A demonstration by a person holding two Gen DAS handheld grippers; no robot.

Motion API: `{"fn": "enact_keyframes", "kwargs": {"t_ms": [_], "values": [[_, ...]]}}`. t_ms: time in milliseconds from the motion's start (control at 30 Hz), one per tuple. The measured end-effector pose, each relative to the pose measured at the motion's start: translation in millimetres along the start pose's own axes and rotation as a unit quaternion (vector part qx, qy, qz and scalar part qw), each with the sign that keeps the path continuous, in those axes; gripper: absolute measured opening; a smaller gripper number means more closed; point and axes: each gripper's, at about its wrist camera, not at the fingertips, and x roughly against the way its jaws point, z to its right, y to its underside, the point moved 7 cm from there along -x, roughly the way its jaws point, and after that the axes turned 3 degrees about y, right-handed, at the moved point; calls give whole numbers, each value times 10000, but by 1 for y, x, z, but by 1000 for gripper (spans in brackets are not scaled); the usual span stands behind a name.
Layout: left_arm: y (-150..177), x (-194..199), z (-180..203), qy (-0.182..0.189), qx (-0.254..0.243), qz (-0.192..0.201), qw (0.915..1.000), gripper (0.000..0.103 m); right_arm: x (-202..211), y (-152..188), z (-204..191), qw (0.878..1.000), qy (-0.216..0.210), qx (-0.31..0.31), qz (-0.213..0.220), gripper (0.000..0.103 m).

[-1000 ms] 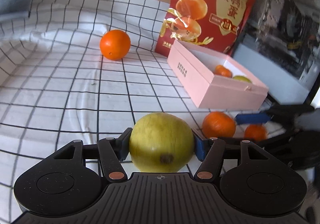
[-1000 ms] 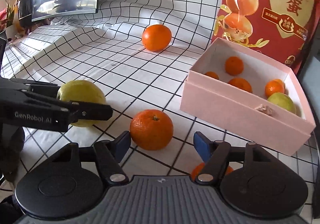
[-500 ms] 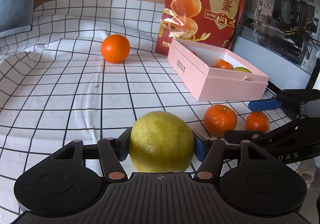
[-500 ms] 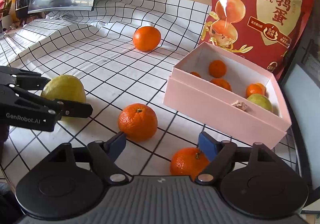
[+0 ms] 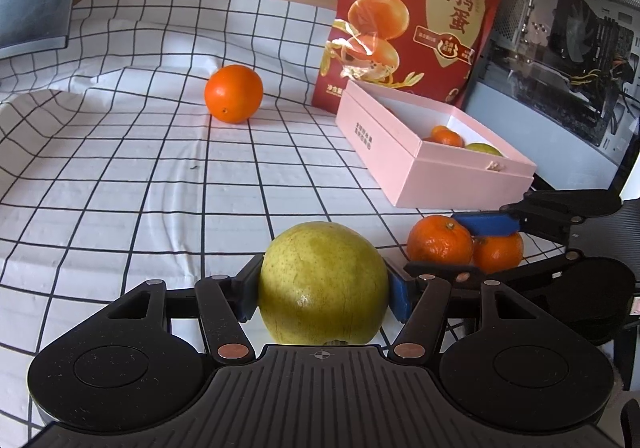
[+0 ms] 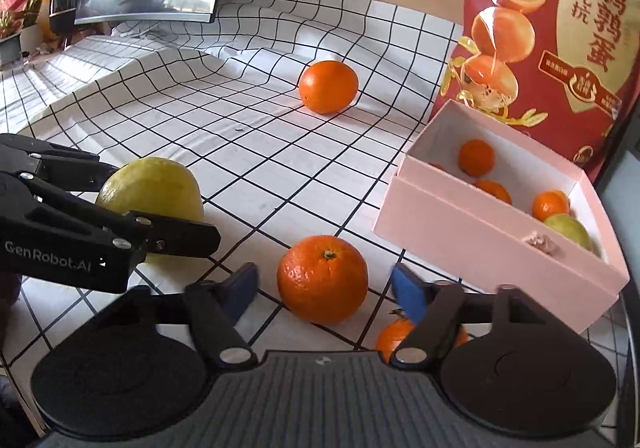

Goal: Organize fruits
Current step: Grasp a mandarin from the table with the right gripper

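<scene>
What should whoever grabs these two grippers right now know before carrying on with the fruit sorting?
Left gripper: shut on the yellow-green pear, low over the checked cloth.
Right gripper: open, its fingers either side of a mandarin on the cloth; not closed yet.
Pink box: open, holds several small mandarins and one green fruit.
Left to do: box the pear, the mandarin, the second mandarin under the right finger, and the big orange at the back.

Left tongs (image 5: 322, 298) clamped on green pear (image 5: 323, 282), two mandarins (image 5: 440, 241) beside pink box (image 5: 432, 151)
</scene>
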Motion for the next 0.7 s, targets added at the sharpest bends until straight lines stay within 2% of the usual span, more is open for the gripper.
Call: {"fn": "enact_keyframes", "kwargs": {"t_ms": [67, 167, 300, 433, 700], "values": [[0, 0, 0, 0, 15, 2, 10000, 67, 4, -1, -2, 10000, -7, 97, -13, 47], [-1, 0, 0, -2, 20, 0, 10000, 67, 9, 1, 2, 10000, -42, 32, -82, 46], [1, -2, 0, 63, 43, -70, 9999, 67, 15, 7, 11, 9996, 259, 74, -92, 46], [1, -2, 1, 64, 53, -64, 9999, 67, 19, 9, 33, 9989, 344, -273, -165, 46], [-5, 2, 0, 148, 147, 110, 9997, 66, 40, 12, 71, 9951, 572, -801, 22, 46]]}}
